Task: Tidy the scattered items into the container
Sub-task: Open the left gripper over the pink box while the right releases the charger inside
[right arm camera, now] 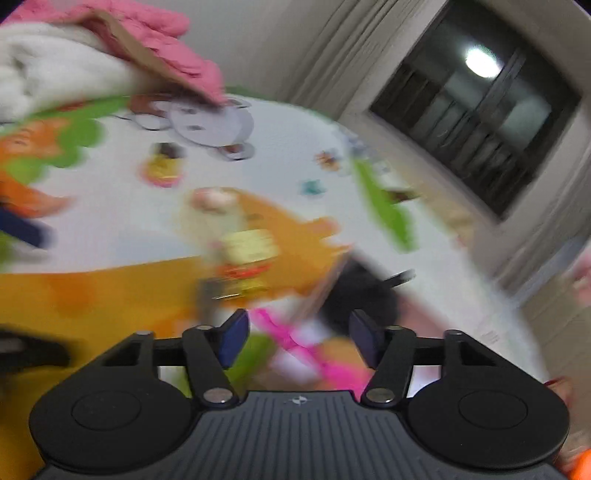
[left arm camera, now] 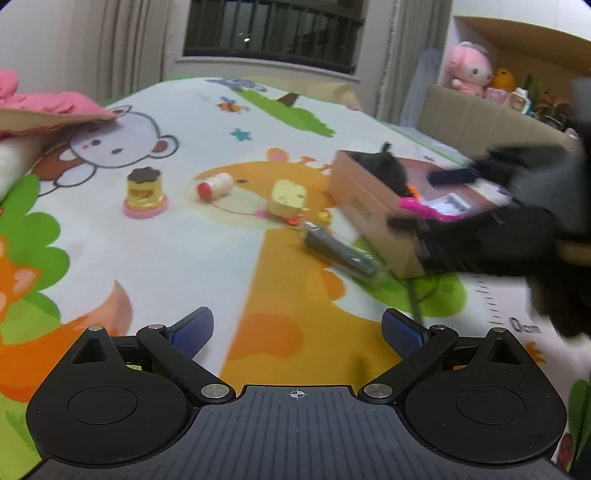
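Blur smears most of your right wrist view: the yellow toy [right arm camera: 248,246] ahead of your right gripper [right arm camera: 298,338] reads only as a bright patch, and the pink item [right arm camera: 295,341] between its blue pads cannot be identified, nor can you tell whether the pads press on it. In your left wrist view the right gripper appears as a dark streak [left arm camera: 517,206] cut off at the frame's edge, over the cardboard box [left arm camera: 364,206].

Your left gripper [left arm camera: 297,328] is released, jaws wide, nothing between them. Well ahead of it lie the dark packaged item [left arm camera: 341,254] touching the box's near wall, the yellow toy [left arm camera: 288,199], a white bottle with a red cap [left arm camera: 216,186] on its side, and a gold-and-pink cup [left arm camera: 145,194] standing upright.

All rest on a cartoon animal play mat [left arm camera: 184,266]; behind are a dark window [left arm camera: 273,33] and curtains [left arm camera: 122,44].
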